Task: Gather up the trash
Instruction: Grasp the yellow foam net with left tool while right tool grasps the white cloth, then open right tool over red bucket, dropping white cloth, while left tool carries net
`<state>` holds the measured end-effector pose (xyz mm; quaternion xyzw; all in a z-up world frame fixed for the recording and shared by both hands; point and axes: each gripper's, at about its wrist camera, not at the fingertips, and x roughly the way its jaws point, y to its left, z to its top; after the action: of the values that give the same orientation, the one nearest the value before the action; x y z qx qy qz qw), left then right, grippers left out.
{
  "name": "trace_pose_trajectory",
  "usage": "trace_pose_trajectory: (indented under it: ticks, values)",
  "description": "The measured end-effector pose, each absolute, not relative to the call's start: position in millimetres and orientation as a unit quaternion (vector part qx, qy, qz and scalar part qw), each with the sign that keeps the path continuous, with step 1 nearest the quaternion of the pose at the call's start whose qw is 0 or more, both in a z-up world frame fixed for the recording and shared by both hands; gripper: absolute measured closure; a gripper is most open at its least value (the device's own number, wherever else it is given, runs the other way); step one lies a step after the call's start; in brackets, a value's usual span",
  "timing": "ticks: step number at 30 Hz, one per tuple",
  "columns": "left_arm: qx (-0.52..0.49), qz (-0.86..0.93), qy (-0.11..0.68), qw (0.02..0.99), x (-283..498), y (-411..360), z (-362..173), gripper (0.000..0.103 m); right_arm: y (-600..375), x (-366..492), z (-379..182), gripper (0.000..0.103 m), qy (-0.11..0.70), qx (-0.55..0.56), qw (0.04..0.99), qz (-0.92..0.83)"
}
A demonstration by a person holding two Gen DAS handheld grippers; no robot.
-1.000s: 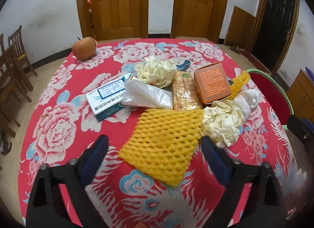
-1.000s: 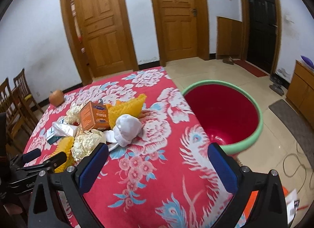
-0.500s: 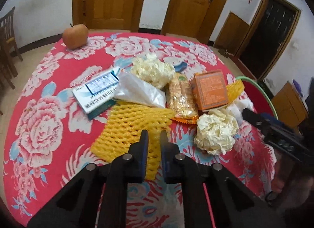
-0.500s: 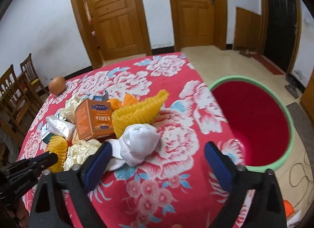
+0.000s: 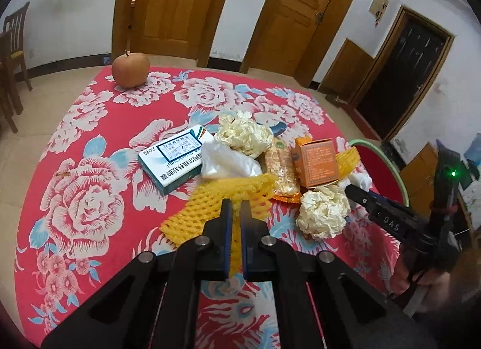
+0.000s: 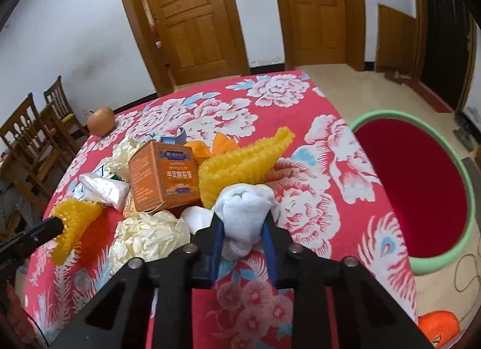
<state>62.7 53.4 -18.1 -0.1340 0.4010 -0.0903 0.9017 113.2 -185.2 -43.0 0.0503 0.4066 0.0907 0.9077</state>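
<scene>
My left gripper is shut on the near edge of a yellow foam net, which bends up off the red floral tablecloth. In the right wrist view that net hangs from the left gripper's tip at the left. My right gripper is closing its jaws around a white crumpled wad, and both blue pads touch its sides. From the left wrist view the right gripper reaches in beside a cream paper ball.
An orange box, a second yellow net, a cream paper ball, a clear bag, a snack packet and a teal-white box crowd the table's middle. A red bin with a green rim stands off the right edge. A pear-like fruit sits far back.
The left gripper went from wide open to shut on the yellow net and lifted its edge. The right gripper moved in over the white wad and narrowed its jaws onto it.
</scene>
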Motion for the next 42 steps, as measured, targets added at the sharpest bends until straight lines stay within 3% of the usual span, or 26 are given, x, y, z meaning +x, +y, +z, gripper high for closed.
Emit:
trace_pose_trajectory:
  ticks: [19,42]
  values:
    - [-0.186,-0.219,0.369,0.884,53,64,-13,0.100,-186,46,8,0.080,0.349,0.046,0.935,-0.052]
    - [-0.125,-0.229,0.328,0.908,69,-10,57,0.100,-262,35,35,0.079,0.293,0.098,0.950,-0.053]
